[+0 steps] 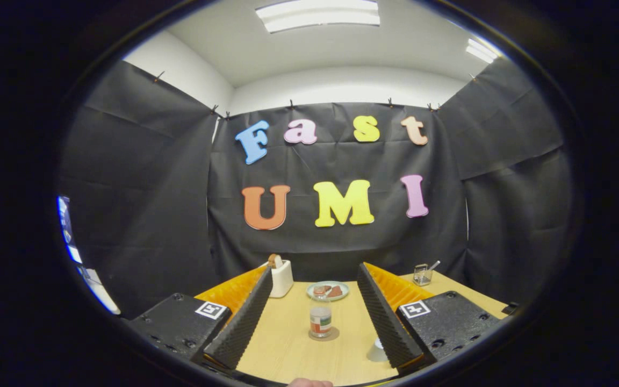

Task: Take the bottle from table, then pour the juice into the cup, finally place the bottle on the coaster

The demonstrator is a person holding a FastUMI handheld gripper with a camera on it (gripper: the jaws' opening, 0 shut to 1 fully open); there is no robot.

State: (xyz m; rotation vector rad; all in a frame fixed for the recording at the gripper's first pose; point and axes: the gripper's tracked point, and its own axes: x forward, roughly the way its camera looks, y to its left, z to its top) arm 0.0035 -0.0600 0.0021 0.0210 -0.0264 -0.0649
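On the table (pixel 288 344), at 12 o'clock between the spread fingers: bottle (pixel 321 317), upright, standing on the coaster (pixel 324 335). Gripper (pixel 317 322): wide open, holding nothing, fingers apart from the bottle. At 2 o'clock, tucked beside the right finger: a small pale item, possibly the cup (pixel 378 349), mostly hidden. Judgement: bottle sits at its end place; whether pouring is done cannot be told.

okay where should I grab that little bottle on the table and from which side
Grip the bottle around its straight labelled body, below the narrower cap. It stands upright on a round coaster, centred beyond the open gripper fingers, with bare table before it, so coming straight ahead and level looks best, one finger passing each side.
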